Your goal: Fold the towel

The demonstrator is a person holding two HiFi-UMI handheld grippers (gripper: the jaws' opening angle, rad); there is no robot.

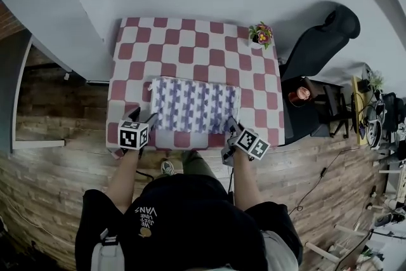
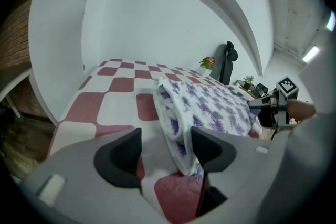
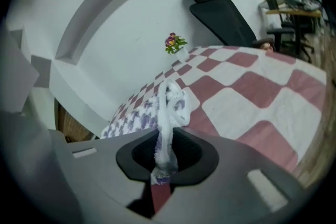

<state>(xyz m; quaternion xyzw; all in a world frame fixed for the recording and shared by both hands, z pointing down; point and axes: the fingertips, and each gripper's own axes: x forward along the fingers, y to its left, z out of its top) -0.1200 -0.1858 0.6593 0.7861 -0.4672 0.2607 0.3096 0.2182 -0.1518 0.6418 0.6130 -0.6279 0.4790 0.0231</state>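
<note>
A white towel (image 1: 193,105) with a purple pattern lies folded flat on the near half of the red-and-white checked table (image 1: 190,35). My left gripper (image 1: 144,116) is at the towel's near left corner. In the left gripper view the towel's thick folded edge (image 2: 181,128) runs between the wide-apart jaws of the left gripper (image 2: 165,139), lying close to the right-hand pad, and is not squeezed. My right gripper (image 1: 232,129) is at the near right corner. In the right gripper view the right gripper (image 3: 164,157) pinches a thin strip of towel (image 3: 170,107) between its closed pads.
A small pot of flowers (image 1: 261,33) stands at the table's far right corner. A black office chair (image 1: 317,41) and a dark side table with a copper cup (image 1: 299,96) stand to the right. A white curved wall backs the table.
</note>
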